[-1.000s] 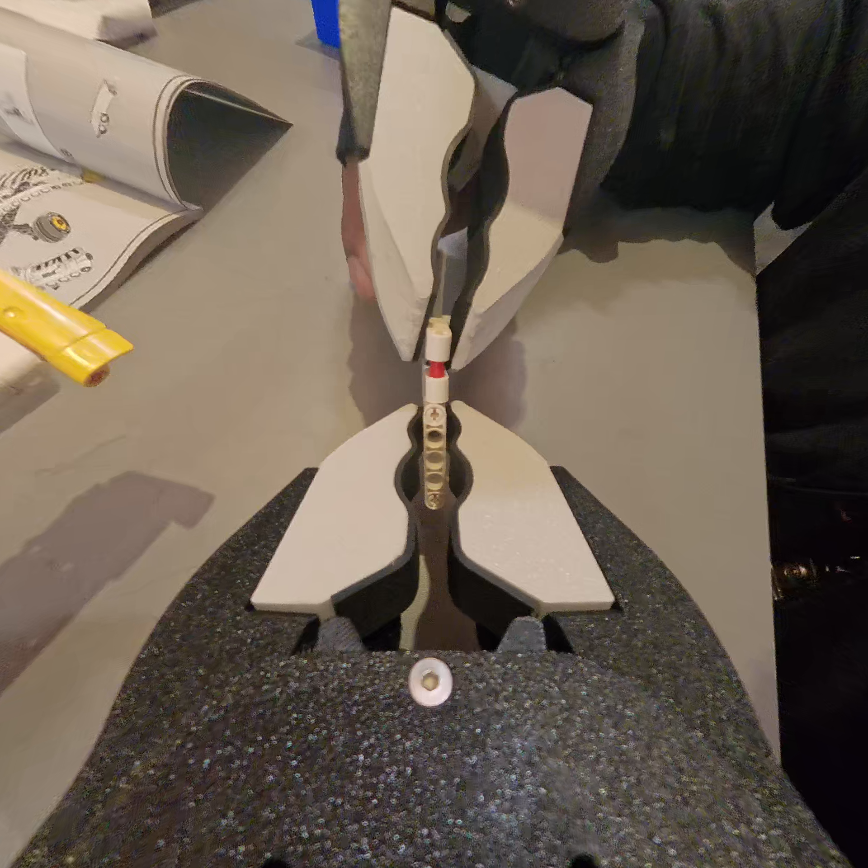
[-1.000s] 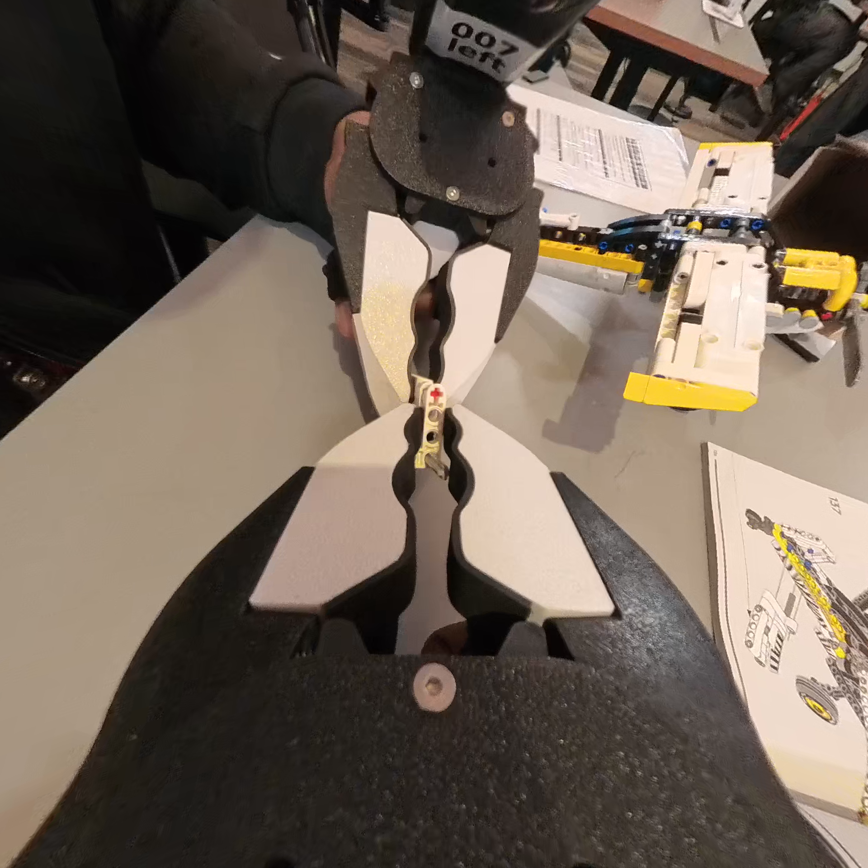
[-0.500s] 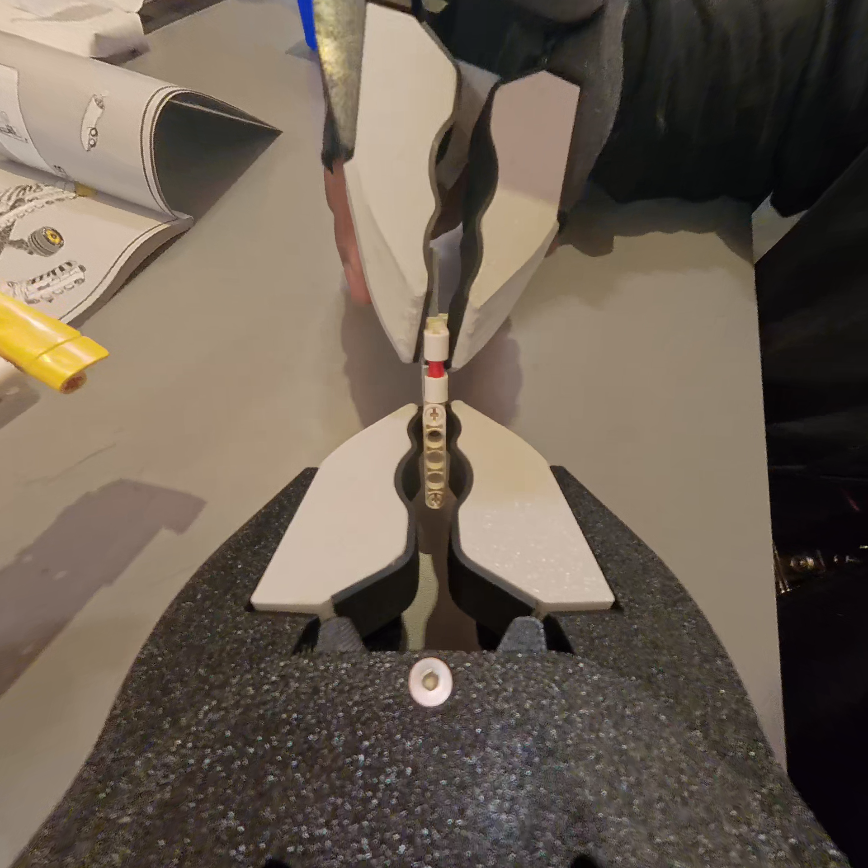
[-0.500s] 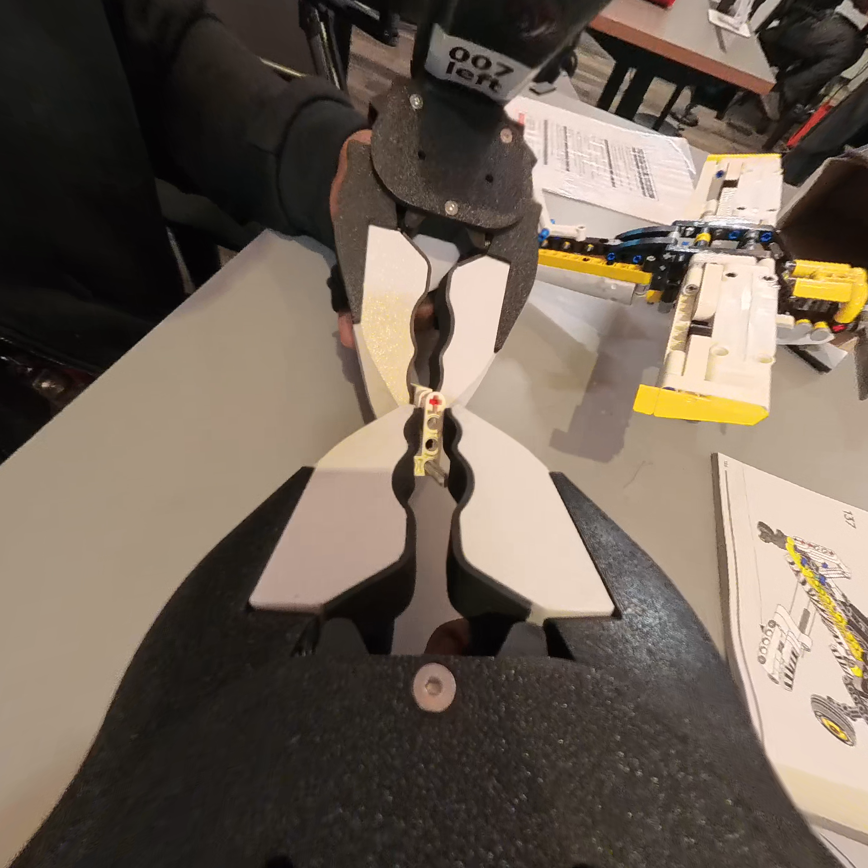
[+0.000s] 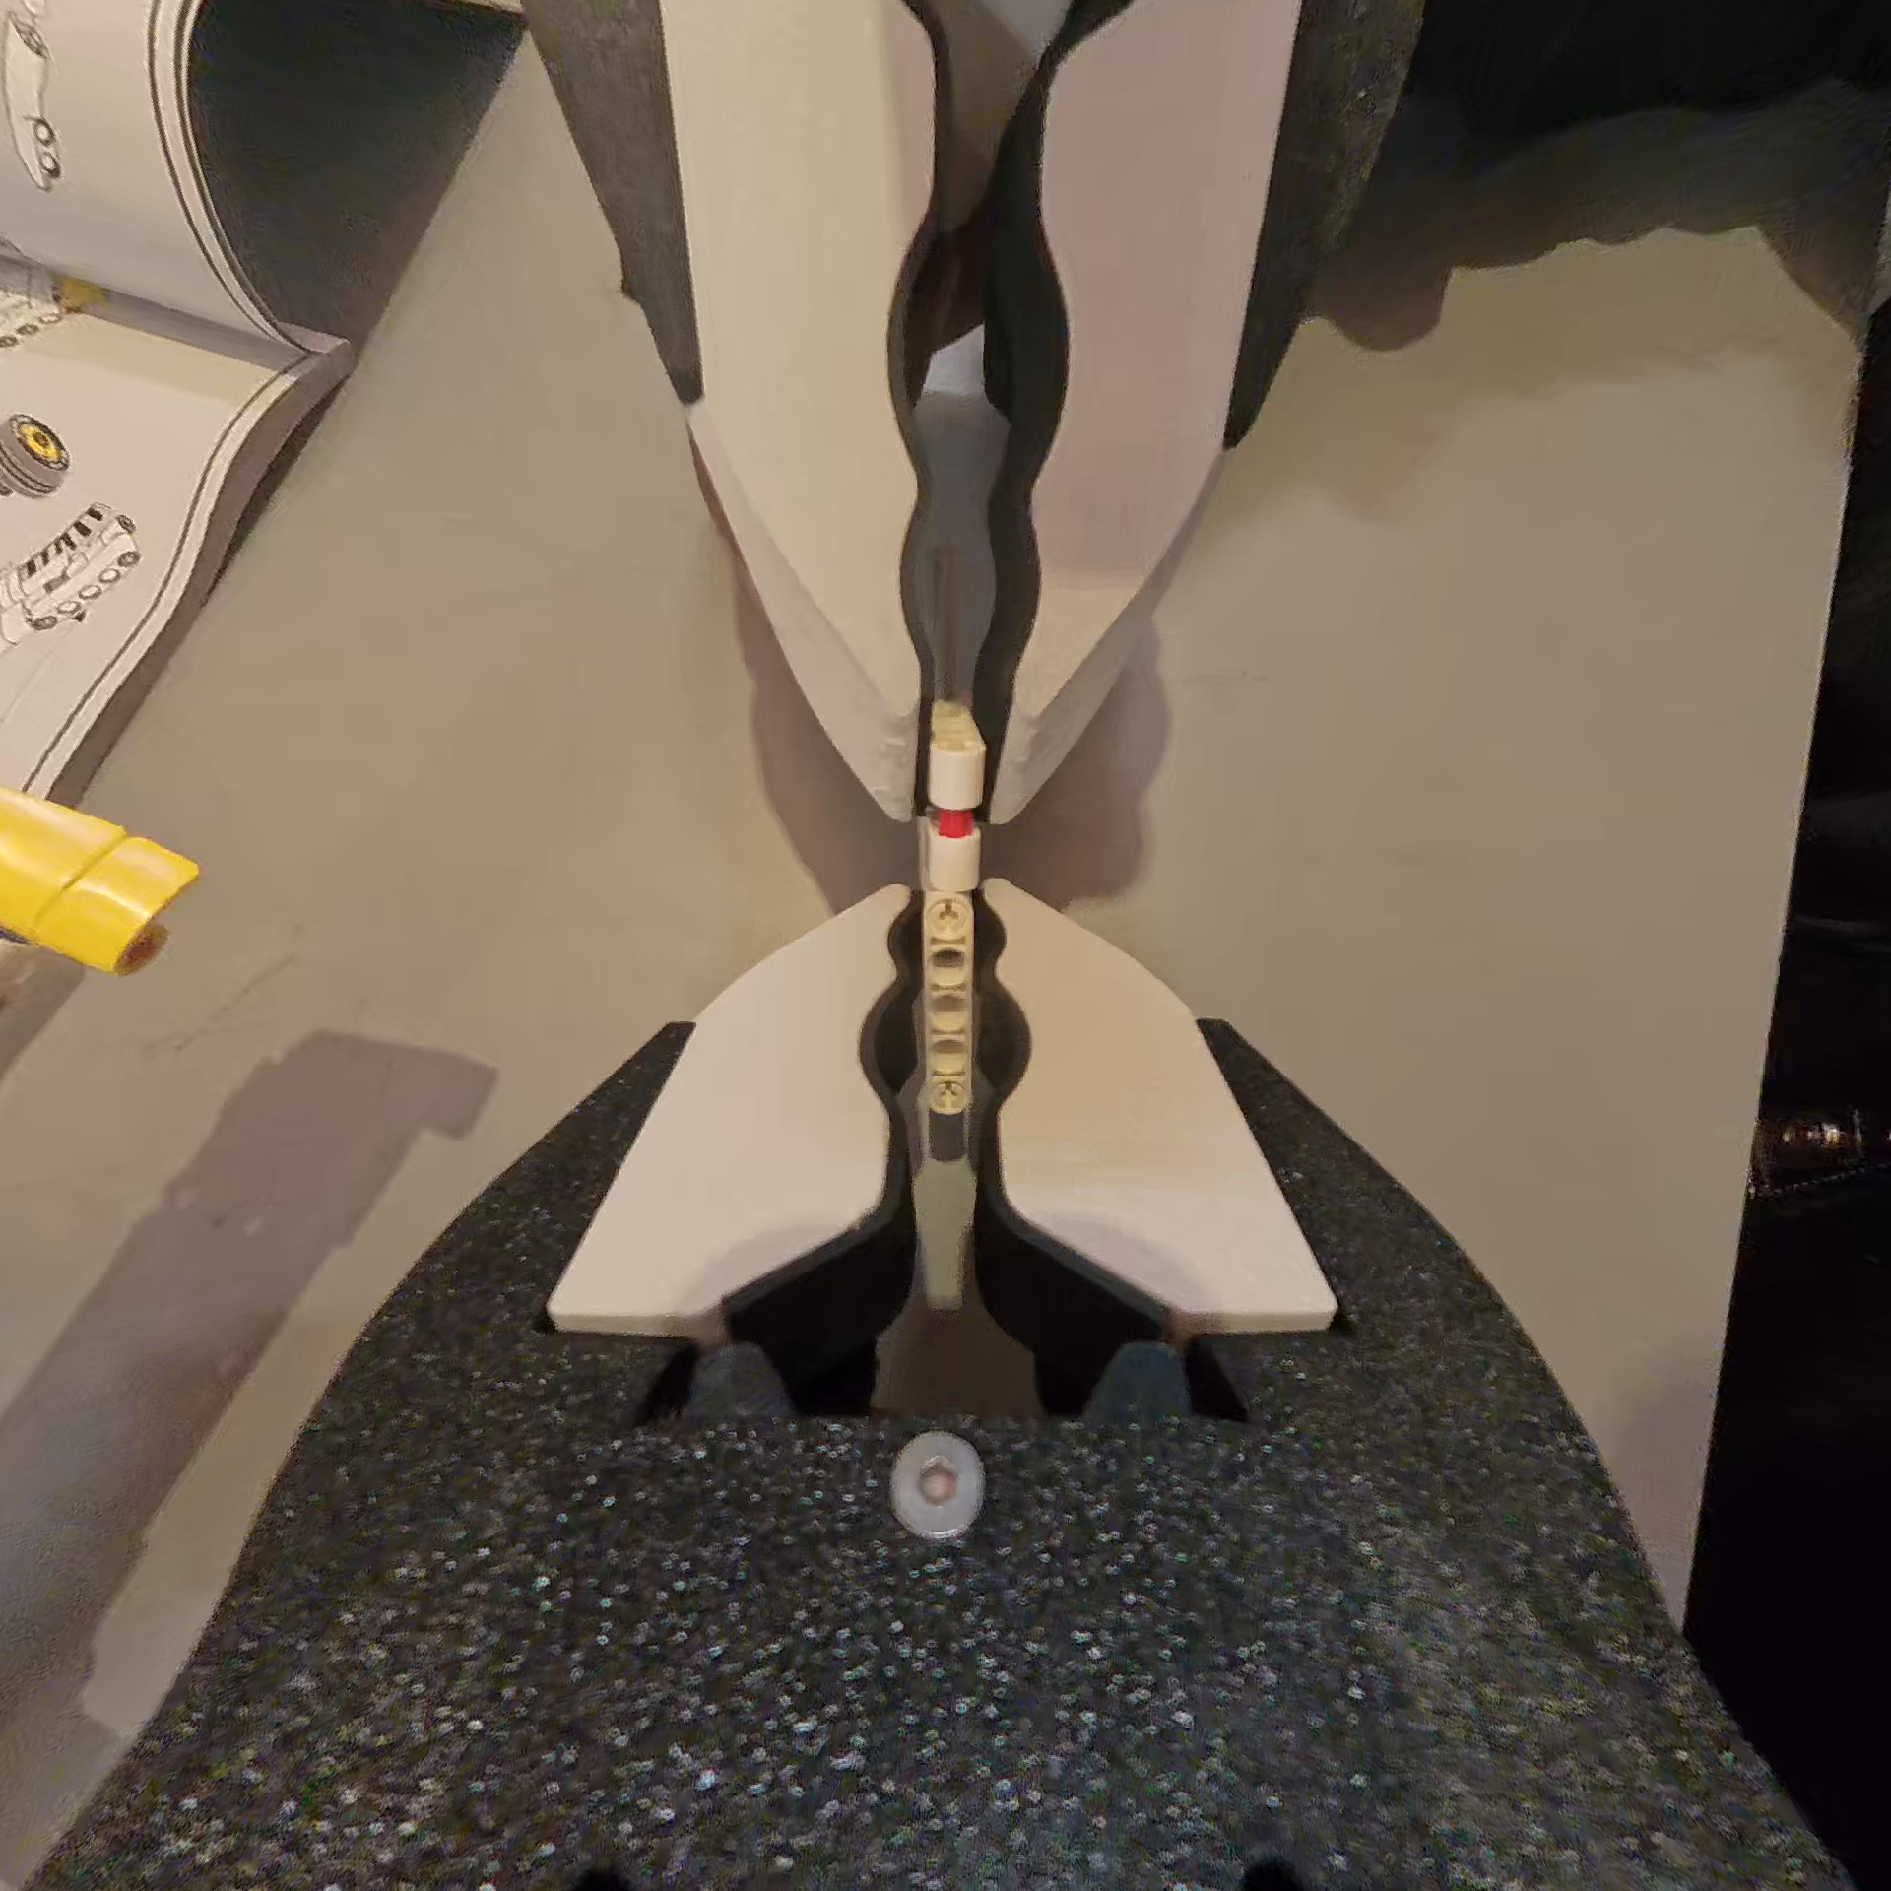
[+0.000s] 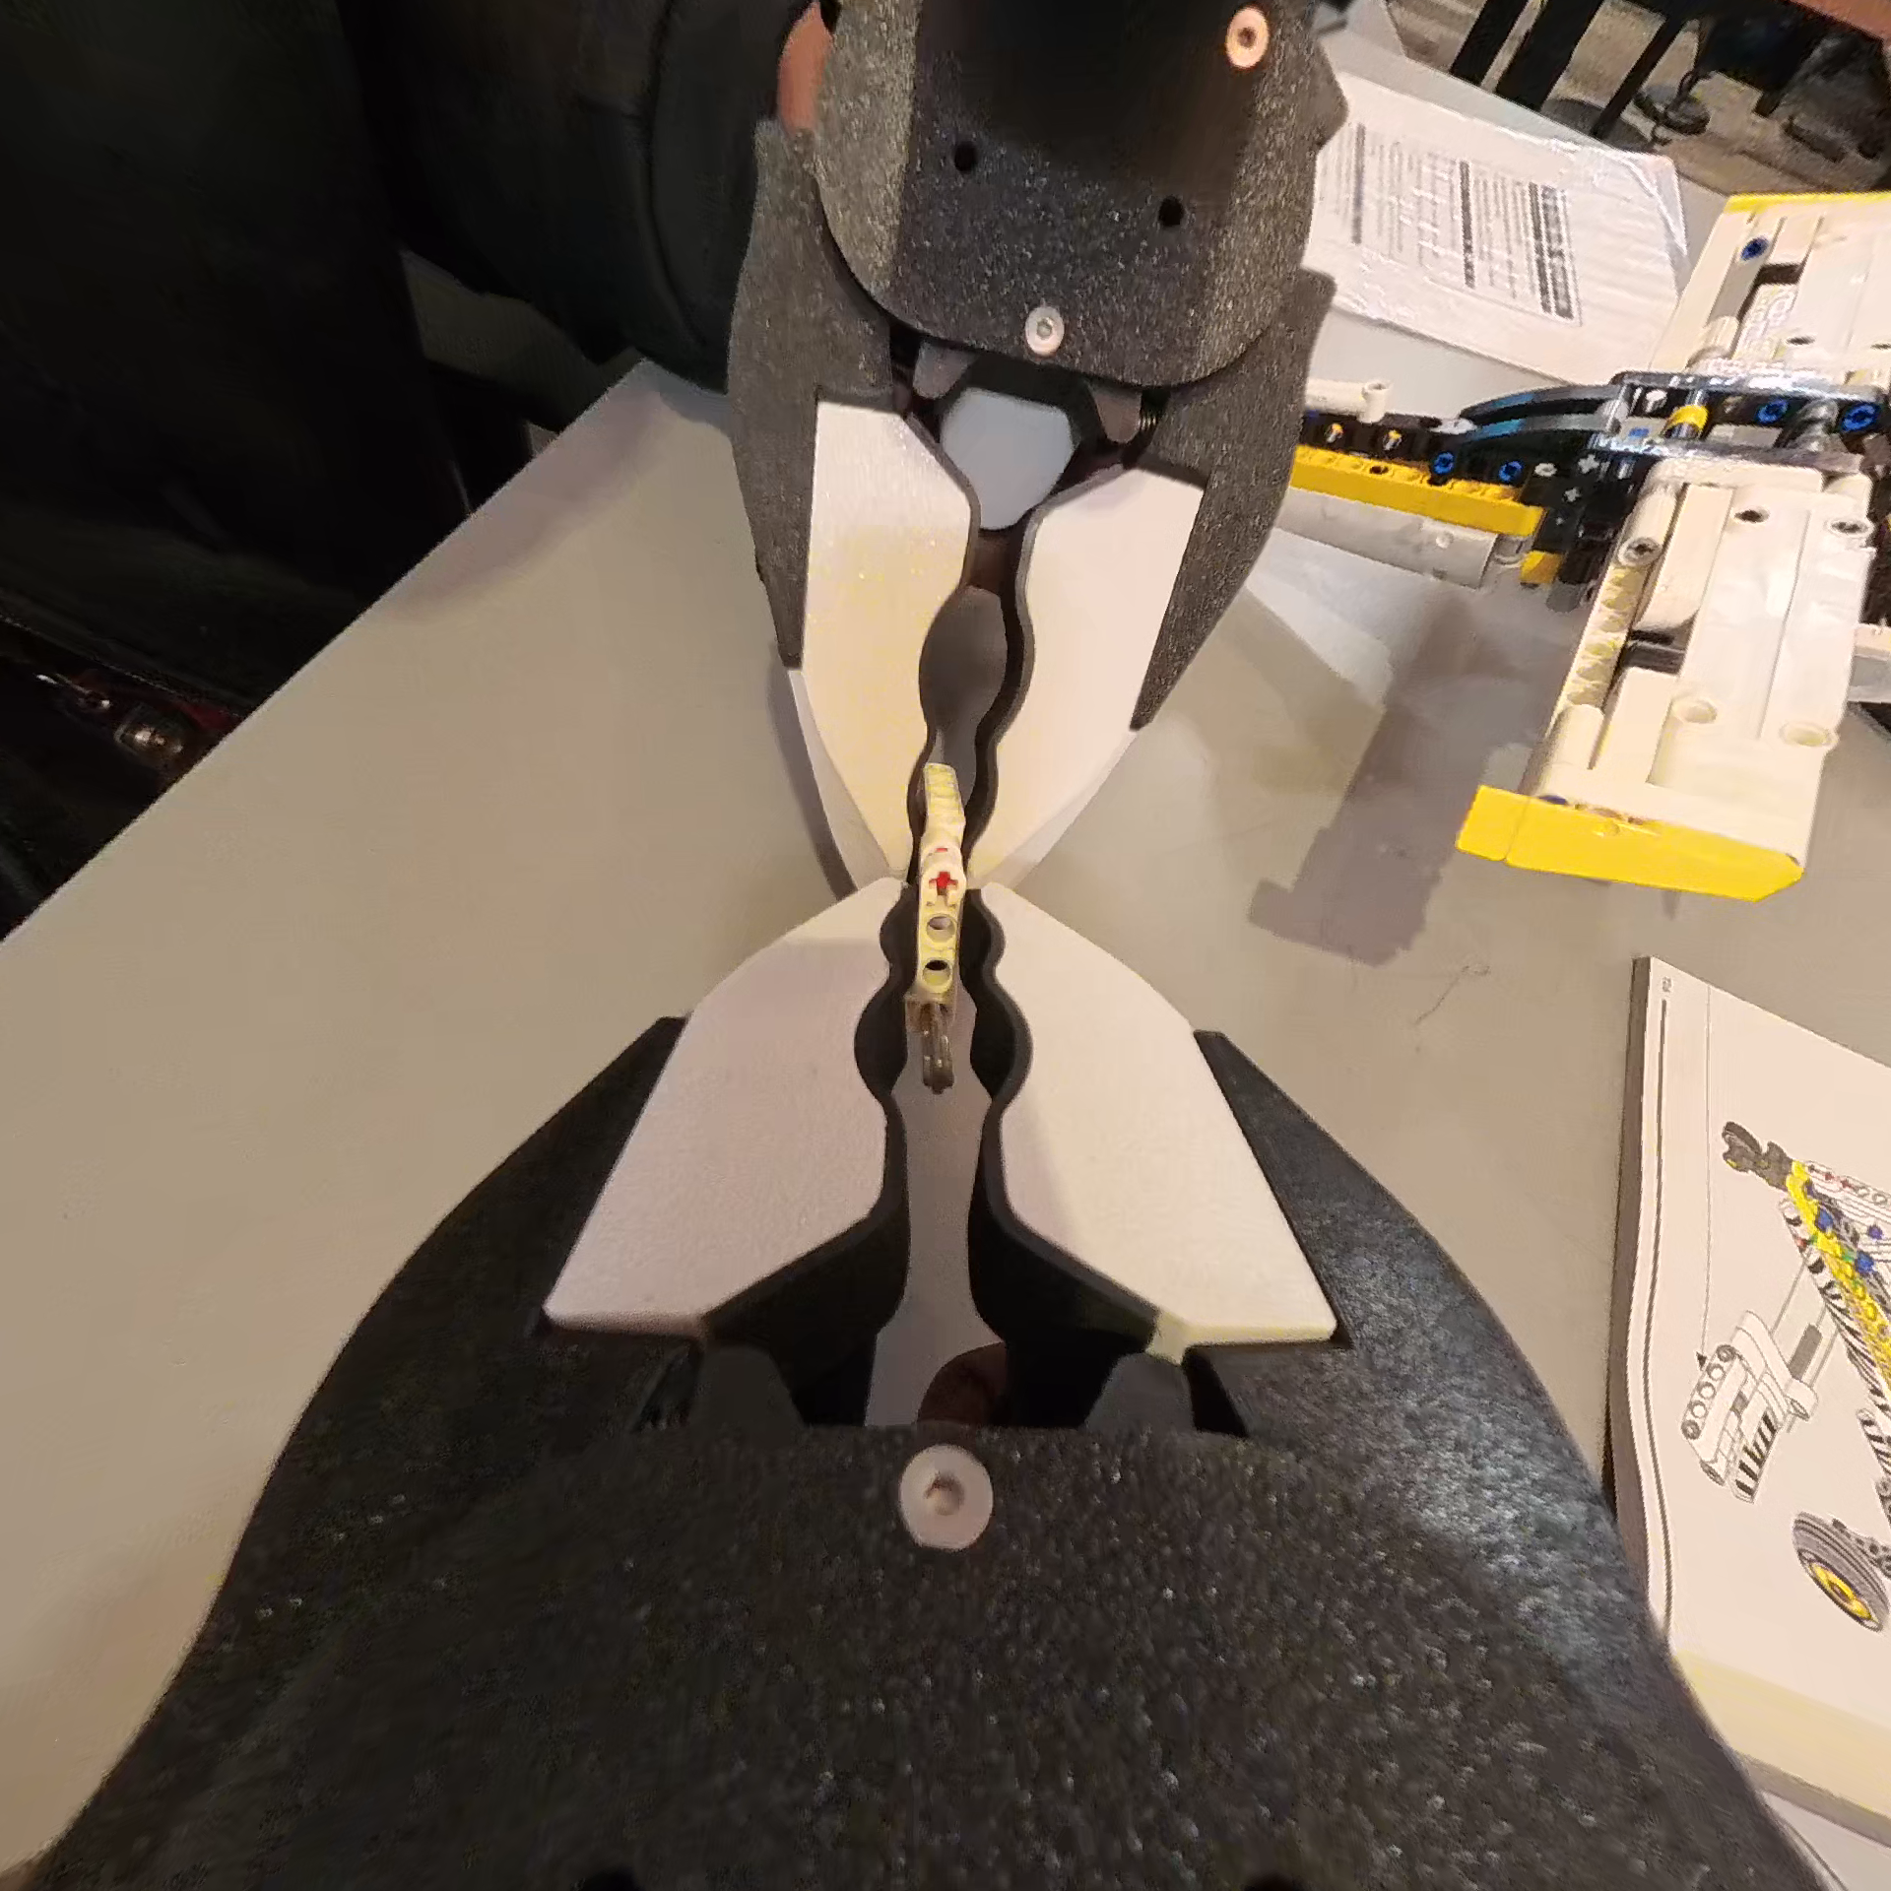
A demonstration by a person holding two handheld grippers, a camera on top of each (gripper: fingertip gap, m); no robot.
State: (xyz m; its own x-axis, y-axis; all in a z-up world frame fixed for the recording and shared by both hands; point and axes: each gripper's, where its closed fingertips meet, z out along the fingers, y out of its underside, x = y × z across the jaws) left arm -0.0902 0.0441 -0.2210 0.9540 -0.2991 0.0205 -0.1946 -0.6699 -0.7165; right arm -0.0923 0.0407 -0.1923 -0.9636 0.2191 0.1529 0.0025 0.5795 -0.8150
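Observation:
In the left wrist view my left gripper (image 5: 947, 906) is shut on a cream holed beam (image 5: 947, 998). A white bush (image 5: 952, 858), a short red axle (image 5: 954, 822) and a second white bush (image 5: 957, 770) run on from the beam's far end. The right gripper (image 5: 954, 798) comes in from the top and grips that second bush. In the right wrist view my right gripper (image 6: 939, 906) is shut on a cream holed beam (image 6: 936, 941) with the red axle end (image 6: 942, 882) in its top hole. The left gripper (image 6: 947, 865) meets it tip to tip, holding its own beam (image 6: 943, 814).
Grey table (image 5: 1433, 819) below. An open instruction booklet (image 5: 113, 430) and a yellow part (image 5: 92, 900) lie at the left. A yellow and white brick model (image 6: 1688, 665), a printed sheet (image 6: 1484, 225) and a booklet (image 6: 1791, 1433) lie at the right. A dark sleeve (image 6: 512, 184) is near the table edge. Less than 4 cm separates the two grippers' tips.
Both grippers have swung to face each other more squarely, so each looms larger in the other's view. Both stay shut on their pieces, still joined by the red axle.

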